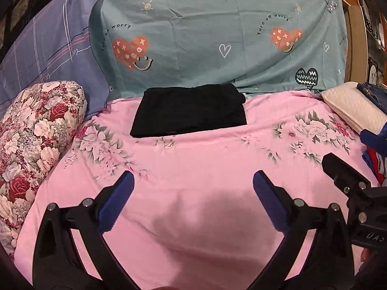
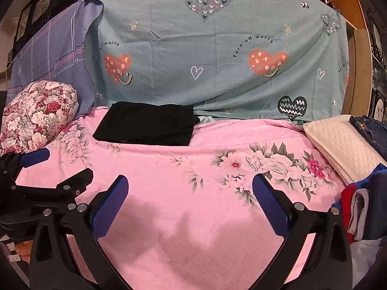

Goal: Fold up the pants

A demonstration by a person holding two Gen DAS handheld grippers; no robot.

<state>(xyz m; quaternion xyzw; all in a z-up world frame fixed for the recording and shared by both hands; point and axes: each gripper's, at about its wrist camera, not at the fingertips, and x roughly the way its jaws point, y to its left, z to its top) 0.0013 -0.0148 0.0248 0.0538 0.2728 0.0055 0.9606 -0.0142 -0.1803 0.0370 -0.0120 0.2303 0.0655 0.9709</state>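
Note:
Black pants (image 1: 189, 110) lie folded into a flat rectangle at the far edge of the pink floral bedsheet (image 1: 193, 164), against the teal heart-print sheet. The right wrist view shows the same black pants (image 2: 147, 123) at upper left. My left gripper (image 1: 193, 188) hovers open over bare pink sheet, well short of the pants, with nothing between its blue pads. My right gripper (image 2: 189, 193) is also open and holds nothing. The right gripper's body shows at the right edge of the left wrist view, and the left gripper's at the left edge of the right wrist view.
A floral bolster (image 1: 36, 140) lies at the left. A cream quilted pad (image 2: 338, 142) with folded jeans (image 2: 370, 130) sits at the right, and a heap of blue, red and grey clothes (image 2: 360, 207) lies nearer. A teal heart sheet (image 1: 217, 36) hangs behind.

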